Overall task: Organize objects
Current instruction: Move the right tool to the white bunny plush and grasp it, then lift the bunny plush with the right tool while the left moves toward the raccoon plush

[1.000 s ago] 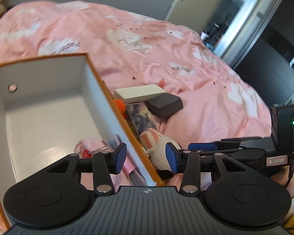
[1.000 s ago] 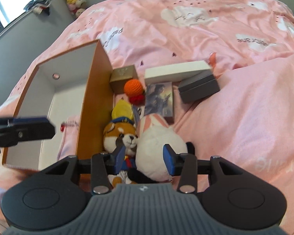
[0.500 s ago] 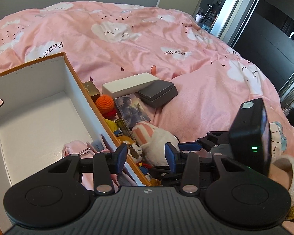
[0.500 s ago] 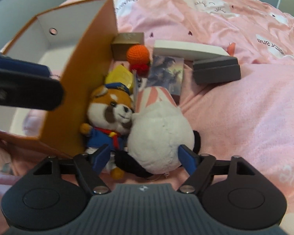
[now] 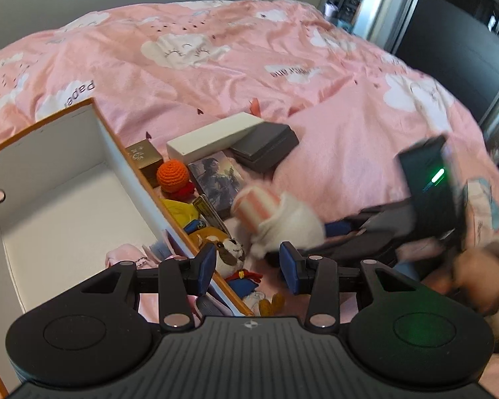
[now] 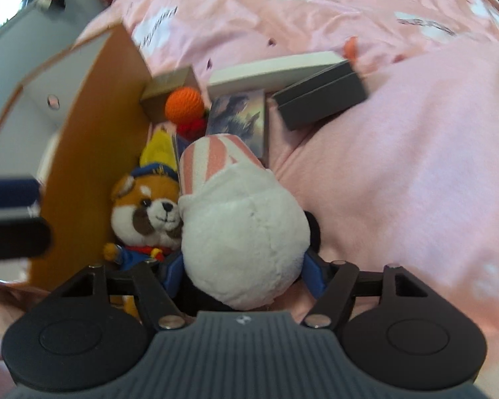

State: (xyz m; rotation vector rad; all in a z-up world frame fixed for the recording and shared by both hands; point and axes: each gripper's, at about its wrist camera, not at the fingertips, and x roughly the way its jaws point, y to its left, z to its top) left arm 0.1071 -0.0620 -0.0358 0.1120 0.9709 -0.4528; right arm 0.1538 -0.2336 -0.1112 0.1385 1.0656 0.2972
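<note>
Left wrist view: pink bed, open box at frame left. Left hand-held gripper spread, empty, straddling box wall at lower centre; keep steadying box.

Right wrist view: right hand-held gripper jaws just closing around white plush, bottom centre; pad contact unclear. Squeeze body mid-width, avoid snagging fox plush touching at left.

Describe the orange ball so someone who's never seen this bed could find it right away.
Start at the open cardboard box on the pink bedspread. Just outside its long orange wall sits the orange ball, between a small gold box and a picture card. It is the only round, crocheted thing there.
</note>
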